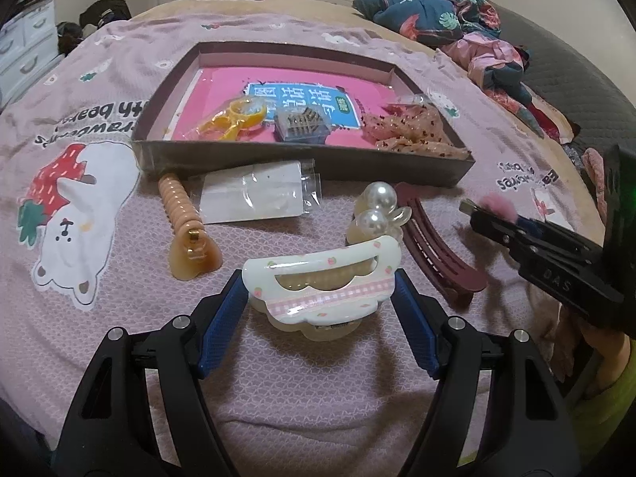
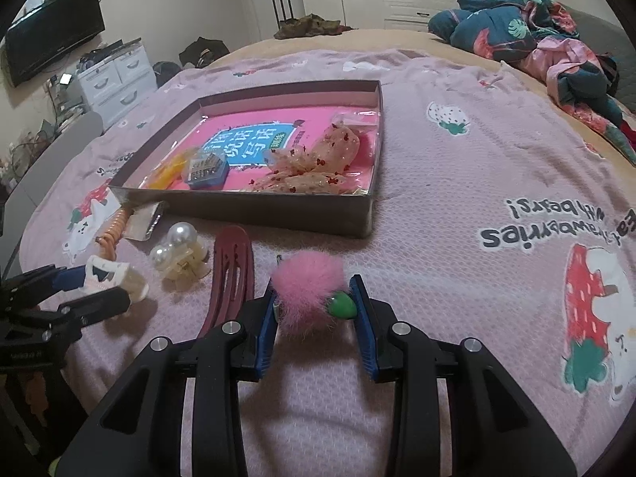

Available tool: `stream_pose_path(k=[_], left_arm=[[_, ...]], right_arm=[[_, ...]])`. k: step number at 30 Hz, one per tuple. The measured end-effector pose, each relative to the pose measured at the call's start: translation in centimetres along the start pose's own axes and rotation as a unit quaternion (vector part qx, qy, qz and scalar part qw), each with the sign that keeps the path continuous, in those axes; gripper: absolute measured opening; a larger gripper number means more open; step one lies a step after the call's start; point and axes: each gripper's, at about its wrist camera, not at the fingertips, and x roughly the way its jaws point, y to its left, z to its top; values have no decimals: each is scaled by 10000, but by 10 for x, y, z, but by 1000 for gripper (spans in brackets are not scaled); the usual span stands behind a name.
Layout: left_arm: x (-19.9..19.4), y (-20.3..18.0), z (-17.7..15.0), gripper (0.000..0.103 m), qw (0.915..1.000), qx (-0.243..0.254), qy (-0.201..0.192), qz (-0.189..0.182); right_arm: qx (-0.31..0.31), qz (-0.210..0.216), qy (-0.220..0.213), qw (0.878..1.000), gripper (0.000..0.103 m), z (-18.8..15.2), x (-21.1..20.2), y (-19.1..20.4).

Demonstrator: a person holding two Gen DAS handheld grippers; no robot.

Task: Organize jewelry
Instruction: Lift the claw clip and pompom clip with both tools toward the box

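Note:
My left gripper (image 1: 319, 278) is shut on a white claw clip (image 1: 322, 290) with a pink check band, its blue pads pressing both ends just above the bedspread. My right gripper (image 2: 314, 290) is shut on a fluffy pink pompom clip (image 2: 306, 282) with a green piece at its side. The shallow brown box (image 1: 302, 159) lies beyond them and holds a pink book, an orange clip (image 1: 234, 119), a blue case (image 1: 302, 125) and a sheer spotted bow (image 1: 413, 131). A pearl clip (image 1: 375, 210), a maroon barrette (image 1: 437, 246) and a peach claw clip (image 1: 185, 218) lie in front of the box.
A clear plastic packet (image 1: 254, 194) rests against the box's front wall. Bunched quilts and clothes (image 2: 528, 31) sit at the bed's far right. White drawers (image 2: 115, 75) and a wall screen (image 2: 51, 31) stand left of the bed.

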Motion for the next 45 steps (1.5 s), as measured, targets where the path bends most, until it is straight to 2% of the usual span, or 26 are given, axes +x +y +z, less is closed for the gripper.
stream_pose_path(k=[20,29,38,45], left_arm=[[-48,35,16,65,9975,-445,-540,83],[-67,69,20,65,9936,-743,-800,285],[-75,99,22,65,9894,-1065,-897,407],[-76,108,25,65,9884,-1139,-910,435]], right_arm=[[-385,295,-280,9984,33,1,-38,43],[-578,412,-377,9968,33,13,-41,66],[-717,538,-382,9952,33,23,-35,82],[-812,654,-370,9939,33,31,-29,95]])
